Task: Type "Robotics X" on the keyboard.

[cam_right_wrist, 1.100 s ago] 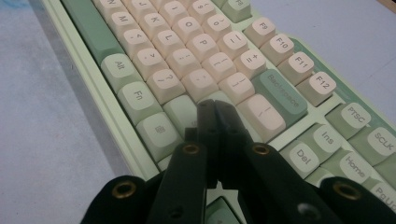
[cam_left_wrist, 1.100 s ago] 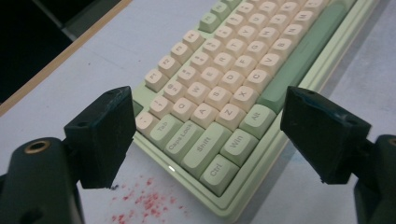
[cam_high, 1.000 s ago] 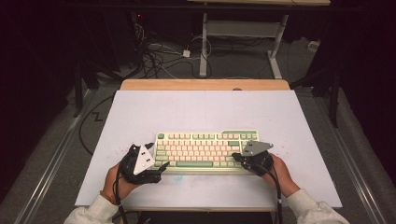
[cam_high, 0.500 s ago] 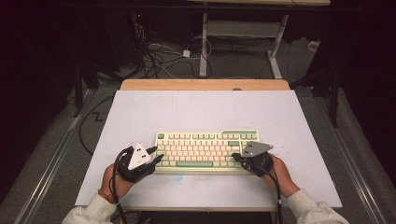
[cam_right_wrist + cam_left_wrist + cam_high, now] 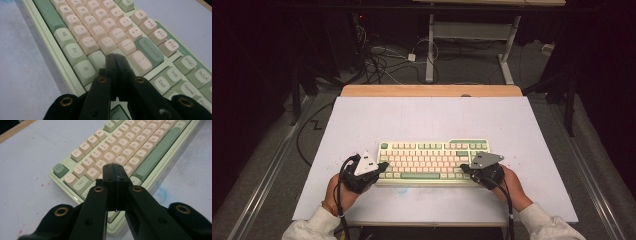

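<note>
A cream and pale-green keyboard (image 5: 432, 160) lies near the front of the white table mat (image 5: 427, 120). My left gripper (image 5: 381, 166) rests at the keyboard's left end; its jaws have just been closing and now meet with nothing between them. In the left gripper view the joined tips (image 5: 115, 173) hover over the keyboard (image 5: 130, 152), above the keys near Caps and A. My right gripper (image 5: 466, 169) sits at the keyboard's right end, shut and empty. In the right gripper view its tips (image 5: 114, 61) stand over the keyboard (image 5: 100, 37), near the Enter and Shift keys.
The mat lies on a wooden table whose far edge (image 5: 432, 91) shows bare. Beyond it are a desk frame (image 5: 472, 45) and tangled cables (image 5: 382, 57) on the floor. Small red specks (image 5: 42, 185) and a blue smudge (image 5: 162, 193) mark the mat.
The left gripper's jaws went from wide open to closed, and the hand shifted slightly toward the keyboard's left end. The right gripper stayed where it was.
</note>
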Action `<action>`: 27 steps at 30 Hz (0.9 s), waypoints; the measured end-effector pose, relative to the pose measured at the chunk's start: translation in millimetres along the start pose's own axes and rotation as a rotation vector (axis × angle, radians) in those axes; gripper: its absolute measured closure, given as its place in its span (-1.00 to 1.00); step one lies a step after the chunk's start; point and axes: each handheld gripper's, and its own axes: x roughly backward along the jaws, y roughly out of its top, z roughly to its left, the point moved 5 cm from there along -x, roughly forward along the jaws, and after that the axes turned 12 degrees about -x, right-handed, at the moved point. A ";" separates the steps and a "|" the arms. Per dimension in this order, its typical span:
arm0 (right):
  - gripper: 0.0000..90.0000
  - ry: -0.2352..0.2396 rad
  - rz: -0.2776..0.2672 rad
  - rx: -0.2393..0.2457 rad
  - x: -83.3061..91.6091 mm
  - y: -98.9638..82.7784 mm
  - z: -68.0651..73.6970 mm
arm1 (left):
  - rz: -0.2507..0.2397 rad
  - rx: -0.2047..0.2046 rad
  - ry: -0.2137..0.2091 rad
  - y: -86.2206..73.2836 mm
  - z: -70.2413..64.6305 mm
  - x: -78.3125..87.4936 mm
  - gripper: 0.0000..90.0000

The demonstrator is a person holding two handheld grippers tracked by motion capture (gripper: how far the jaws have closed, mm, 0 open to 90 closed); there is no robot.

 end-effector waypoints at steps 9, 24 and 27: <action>1.00 -0.006 -0.003 -0.003 0.0 -0.3 0.5 | 0.050 -0.027 -0.057 18.6 -2.0 -22.1 0.95; 1.00 -0.016 -0.008 -0.002 -0.2 -0.7 1.4 | 0.082 -0.065 -0.092 24.2 -0.2 -45.6 0.95; 1.00 -0.015 -0.008 -0.004 -0.1 -0.7 1.4 | 0.085 -0.068 -0.093 23.5 -0.7 -46.1 0.95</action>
